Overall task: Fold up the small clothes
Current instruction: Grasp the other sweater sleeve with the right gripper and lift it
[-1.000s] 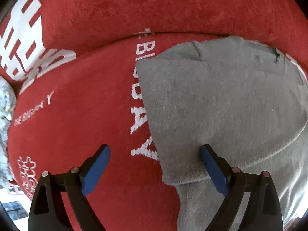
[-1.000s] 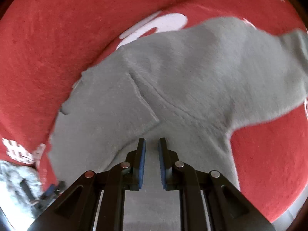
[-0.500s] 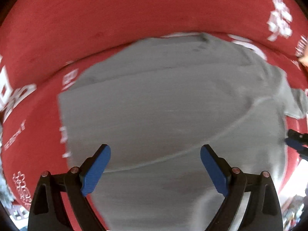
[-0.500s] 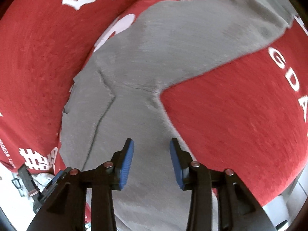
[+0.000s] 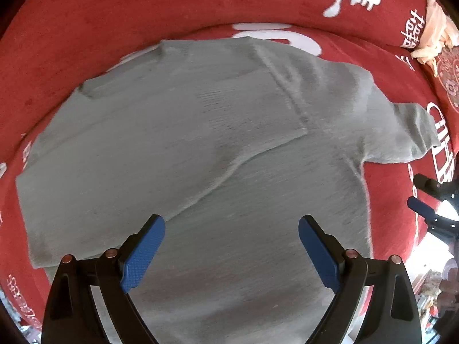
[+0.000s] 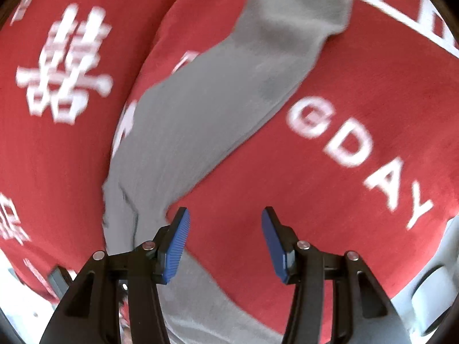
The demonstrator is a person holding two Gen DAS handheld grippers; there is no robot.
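A small grey knitted sweater (image 5: 200,132) lies flat on a red cloth (image 5: 86,28) with white lettering. One side is folded over the body, and a sleeve (image 5: 401,132) sticks out to the right. My left gripper (image 5: 231,246) hangs open above the sweater's lower body, nothing between its blue pads. In the right wrist view the grey sleeve (image 6: 229,86) runs diagonally from upper right to lower left. My right gripper (image 6: 225,243) is opening above bare red cloth beside the sleeve's edge, holding nothing. Its blue fingers (image 5: 424,209) show at the left view's right edge.
The red cloth (image 6: 344,200) carries white letters "GDAY" (image 6: 358,157) and white characters (image 6: 63,68). A crumpled beige item (image 5: 433,37) lies at the far right corner. The cloth's edge and a bright floor (image 5: 433,258) show at lower right.
My right gripper let go of the sweater, opened and slid off it over bare red cloth. My left gripper stayed open and travelled from the sweater's left edge to above its body.
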